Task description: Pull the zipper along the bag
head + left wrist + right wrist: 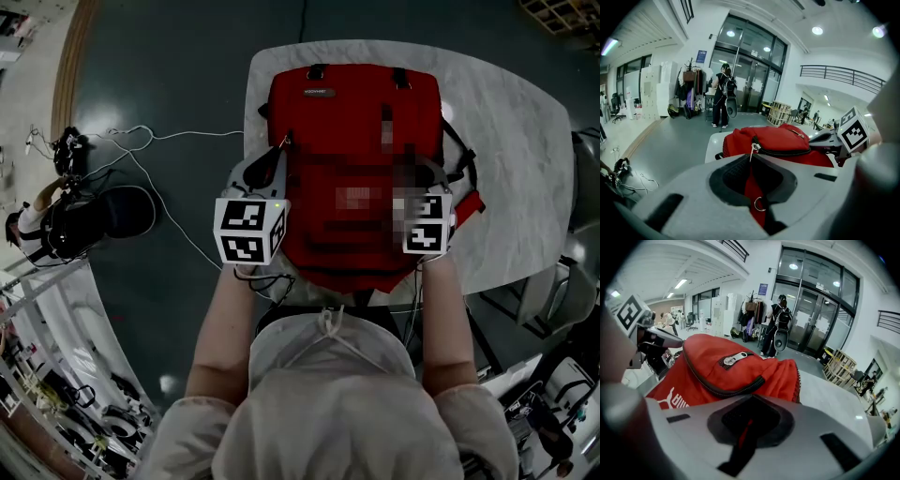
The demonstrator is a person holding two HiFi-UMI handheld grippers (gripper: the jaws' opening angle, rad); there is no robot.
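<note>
The red fabric backpack (356, 141) lies flat on the pale marbled tabletop (511, 122). Its long axis runs straight away from the person, with the carry loops pointing to the far edge and the bottom nearest the body.

The left gripper (754, 183) sits at the bag's left flank. Its jaws are closed on a fold of red fabric that carries a small metal ring (760, 204). The right gripper (743, 432) is at the opposite flank, and its jaws are likewise pinched shut on a thin strip of the red cloth.

The black zipper track (787, 152) curves across the upper part of the bag from one flank to the other. Its silver slider with a pale pull tab (754, 147) rests at the end just beyond the left gripper. A second, smaller metal zipper pull (733, 358) lies on the top panel.

Neither gripper has hold of a slider; both only grip the bag's cloth, as if to steady it. The pulling itself therefore appears not yet started. However, the track is too dark and narrow to say whether its teeth are meshed or parted. The slider has to be taken and run along the track toward the right flank.
</note>
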